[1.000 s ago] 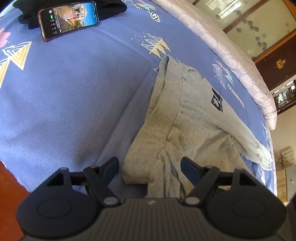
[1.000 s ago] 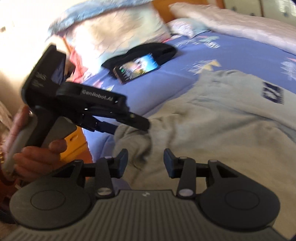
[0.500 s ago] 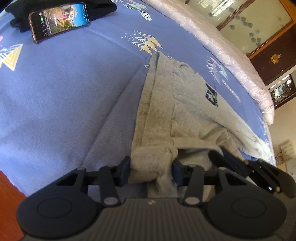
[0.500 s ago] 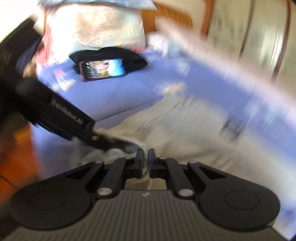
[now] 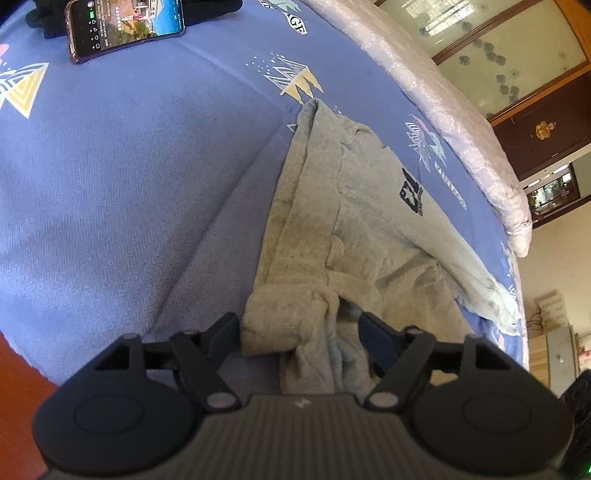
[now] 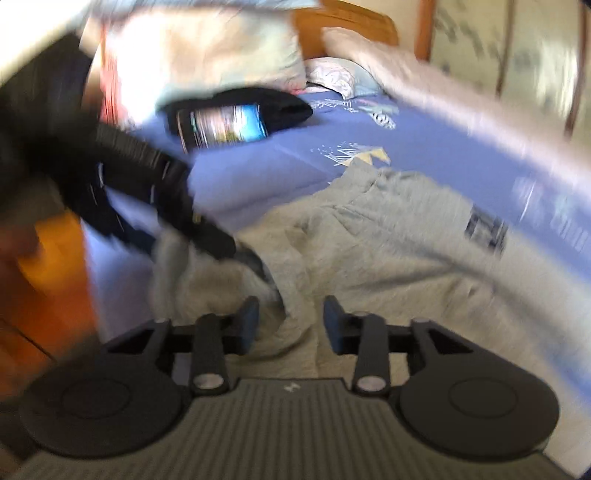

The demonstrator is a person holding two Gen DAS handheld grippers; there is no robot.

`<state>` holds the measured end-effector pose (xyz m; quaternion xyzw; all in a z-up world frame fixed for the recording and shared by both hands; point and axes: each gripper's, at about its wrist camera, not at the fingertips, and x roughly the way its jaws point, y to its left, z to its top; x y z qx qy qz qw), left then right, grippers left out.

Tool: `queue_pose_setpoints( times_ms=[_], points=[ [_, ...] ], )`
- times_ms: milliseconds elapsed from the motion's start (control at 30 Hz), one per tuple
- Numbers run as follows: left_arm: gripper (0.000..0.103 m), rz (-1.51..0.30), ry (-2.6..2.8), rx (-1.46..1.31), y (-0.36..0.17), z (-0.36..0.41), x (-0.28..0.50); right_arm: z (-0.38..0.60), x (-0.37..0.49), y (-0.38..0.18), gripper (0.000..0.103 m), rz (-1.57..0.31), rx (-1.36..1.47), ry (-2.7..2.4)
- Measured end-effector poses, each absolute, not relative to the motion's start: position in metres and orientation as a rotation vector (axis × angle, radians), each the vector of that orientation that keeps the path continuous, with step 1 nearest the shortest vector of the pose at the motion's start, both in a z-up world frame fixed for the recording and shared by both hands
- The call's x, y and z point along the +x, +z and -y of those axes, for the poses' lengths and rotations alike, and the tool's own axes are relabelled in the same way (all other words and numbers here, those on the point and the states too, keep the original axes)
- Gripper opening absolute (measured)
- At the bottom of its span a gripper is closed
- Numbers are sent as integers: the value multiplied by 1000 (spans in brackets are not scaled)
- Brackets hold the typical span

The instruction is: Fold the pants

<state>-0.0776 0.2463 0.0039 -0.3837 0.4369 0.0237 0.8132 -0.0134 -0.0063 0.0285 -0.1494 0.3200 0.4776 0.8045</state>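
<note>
Left wrist view, lower centre: the left gripper (image 5: 297, 332) has its jaws opening, spread either side of the rolled near end of the grey pants (image 5: 354, 229); one pad grazes the roll at its left, the other stands clear, so nothing is pinched. From that bunched end the pants run lengthwise up the frame toward the upper centre, a dark logo (image 5: 410, 191) on the right half, over a blue bedsheet (image 5: 122, 177). The long axis thus lies straight ahead of these jaws, which sit nearest the cloth. In the blurred right wrist view the right gripper (image 6: 290, 325) also has its jaws opening, with a loose grey fold lying below and between them, not gripped; the left tool crosses that frame's left side, reaching into the same bunched end. Farther up, at upper left of the left wrist frame, a lit phone (image 5: 125, 27) rests against dark fabric (image 5: 221, 9). A pale quilt (image 5: 443, 125) lines the bed's far edge.
</note>
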Motion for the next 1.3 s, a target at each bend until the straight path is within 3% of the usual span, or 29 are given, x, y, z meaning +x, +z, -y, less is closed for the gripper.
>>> queue_pose_setpoints(
  times_ms=[233, 533, 633, 700, 800, 967, 1033, 1067, 1300],
  points=[
    [81, -933, 30, -856, 4, -245, -77, 28, 13, 29, 42, -836, 48, 1044],
    [82, -919, 20, -849, 7, -242, -84, 10, 20, 7, 44, -961, 91, 1013],
    [74, -926, 35, -887, 1, -248, -83, 3, 11, 11, 56, -924, 62, 1068],
    [52, -938, 44, -889, -4, -246, -79, -2, 7, 11, 60, -917, 45, 1076],
    [34, -943, 62, -886, -8, -243, -77, -5, 11, 9, 60, -938, 48, 1076],
    [28, -897, 38, -916, 5, -244, -85, -5, 17, 5, 59, -974, 94, 1070],
    [27, -863, 20, -914, 15, -244, -90, -13, 11, 5, 37, -963, 21, 1072],
    [27, -851, 15, -904, 21, -243, -91, -18, 6, 5, 14, -942, -37, 1061],
    [28, -851, 11, -890, 24, -238, -89, -27, -23, 25, 9, -594, -339, 797]
  ],
)
